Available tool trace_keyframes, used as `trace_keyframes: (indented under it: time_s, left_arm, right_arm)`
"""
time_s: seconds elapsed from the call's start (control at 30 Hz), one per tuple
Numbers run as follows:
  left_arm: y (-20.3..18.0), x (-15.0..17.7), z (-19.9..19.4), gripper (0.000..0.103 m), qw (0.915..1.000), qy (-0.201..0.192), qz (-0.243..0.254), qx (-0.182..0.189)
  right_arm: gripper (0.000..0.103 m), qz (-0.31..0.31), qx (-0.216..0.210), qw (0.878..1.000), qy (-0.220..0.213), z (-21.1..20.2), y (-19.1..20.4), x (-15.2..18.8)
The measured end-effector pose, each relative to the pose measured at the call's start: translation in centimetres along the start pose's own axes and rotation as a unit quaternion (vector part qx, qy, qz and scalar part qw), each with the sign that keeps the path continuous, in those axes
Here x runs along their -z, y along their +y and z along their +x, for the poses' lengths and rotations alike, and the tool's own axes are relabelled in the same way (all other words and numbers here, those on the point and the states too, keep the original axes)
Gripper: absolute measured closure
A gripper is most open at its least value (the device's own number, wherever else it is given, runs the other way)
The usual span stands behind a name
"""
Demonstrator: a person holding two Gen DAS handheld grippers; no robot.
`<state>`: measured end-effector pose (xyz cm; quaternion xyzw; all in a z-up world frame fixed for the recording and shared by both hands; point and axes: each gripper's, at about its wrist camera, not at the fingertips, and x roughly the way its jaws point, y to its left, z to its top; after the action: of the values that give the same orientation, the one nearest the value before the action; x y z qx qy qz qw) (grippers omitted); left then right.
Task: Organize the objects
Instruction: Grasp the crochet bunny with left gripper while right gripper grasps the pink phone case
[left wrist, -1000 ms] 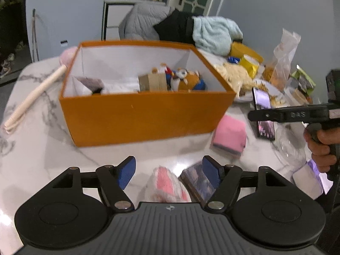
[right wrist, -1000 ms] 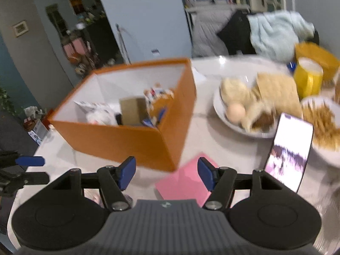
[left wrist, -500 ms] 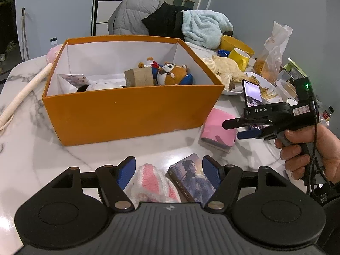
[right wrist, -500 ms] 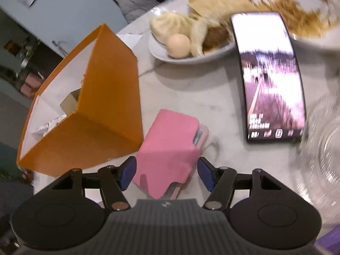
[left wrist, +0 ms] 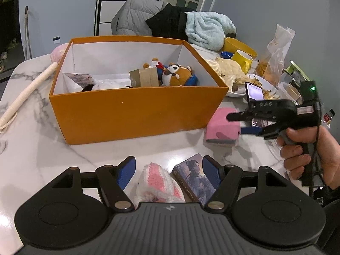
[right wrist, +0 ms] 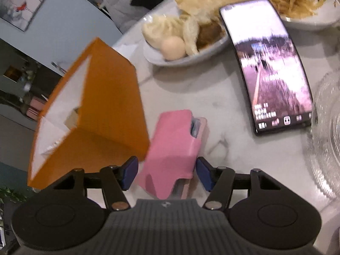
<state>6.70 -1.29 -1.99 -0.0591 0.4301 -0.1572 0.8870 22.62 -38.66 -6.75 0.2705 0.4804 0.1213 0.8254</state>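
Right gripper has dropped around pink case just right of orange box, fingers spread, not yet clamped; grasp looks next. Left gripper spread, holding nothing, near knitted item.

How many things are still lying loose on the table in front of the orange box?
3: a pink wallet by the box's right corner, a knitted pink-and-white piece and a book nearest the camera. Others may be hidden.

The box is orange outside and white inside, on a white desk veined with grey. The case is plain pink; the knitted piece is pink-and-white striped, and the mug is yellow.
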Motion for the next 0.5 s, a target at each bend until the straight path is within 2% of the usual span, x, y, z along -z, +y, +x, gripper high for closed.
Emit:
trace_keyframes:
  time_s: [0.1, 0.27, 0.3, 0.4, 0.47, 0.5]
  left_arm:
    - [0.0, -0.1, 0.2, 0.021, 1.0, 0.002, -0.003, -0.001]
    - [-0.2, -0.2, 0.4, 0.021, 1.0, 0.005, -0.006, 0.003]
    - [-0.3, -0.2, 0.4, 0.021, 1.0, 0.005, -0.004, 0.002]
    - [-0.3, -0.1, 0.4, 0.021, 1.0, 0.004, 0.0, 0.002]
    - [-0.2, -0.1, 0.6, 0.021, 1.0, 0.007, -0.004, 0.001]
    - [-0.1, -0.1, 0.6, 0.021, 1.0, 0.009, -0.005, 0.0]
  right_arm:
    - [0.048, 0.006, -0.016, 1.0, -0.009, -0.8, 0.0, -0.1]
    - [0.053, 0.012, -0.009, 1.0, -0.014, -0.8, -0.2, 0.0]
    - [0.056, 0.021, -0.015, 1.0, -0.016, -0.8, -0.2, -0.1]
    - [0.077, 0.032, -0.06, 0.997, -0.019, -1.1, 0.1, -0.5]
    - [0.077, 0.026, -0.067, 0.997, -0.008, -0.8, 0.7, -0.3]
    - [0.072, 0.016, -0.054, 0.998, -0.001, -0.5, 1.1, 0.0]
